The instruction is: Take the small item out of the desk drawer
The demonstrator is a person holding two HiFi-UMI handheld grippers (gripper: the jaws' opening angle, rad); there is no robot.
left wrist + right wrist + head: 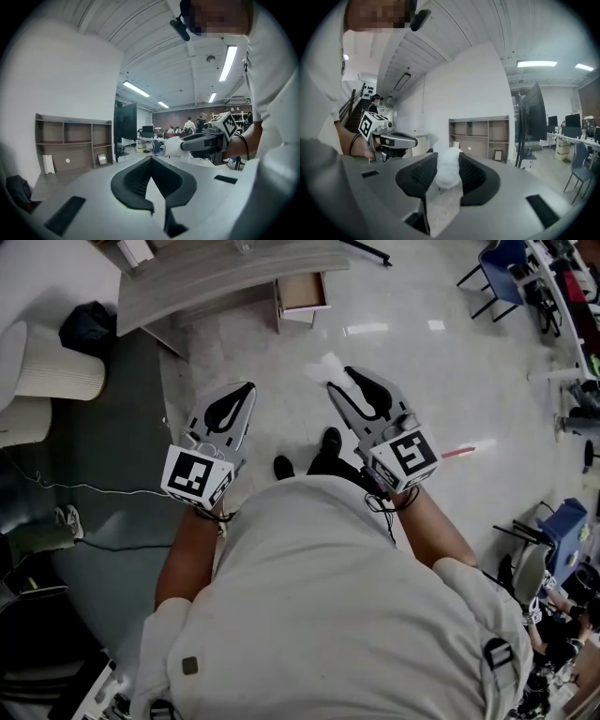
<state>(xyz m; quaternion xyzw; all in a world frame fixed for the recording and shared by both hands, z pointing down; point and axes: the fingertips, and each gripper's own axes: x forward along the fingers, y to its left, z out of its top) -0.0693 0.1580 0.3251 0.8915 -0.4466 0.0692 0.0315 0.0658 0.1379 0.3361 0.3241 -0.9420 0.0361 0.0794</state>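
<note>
My right gripper [336,379] is held out over the pale floor, shut on a small white fluffy item [327,368]. In the right gripper view the item [448,171] sits squeezed between the two dark pads of that gripper [447,157]. The left gripper [248,388] hangs beside it at the left, its jaws together at the tips with nothing in them [151,159]. From the left gripper view the right gripper [199,142] shows with the white item [172,146] at its tip. The desk [225,273] stands ahead, its drawer [302,292] pulled open.
A black bag [89,326] and a cream ribbed seat [52,371] lie at the left beside a dark mat [112,474]. Blue chairs [502,268] stand at the right. A red-and-white stick [457,452] lies on the floor. A wooden shelf unit [480,136] stands against the wall.
</note>
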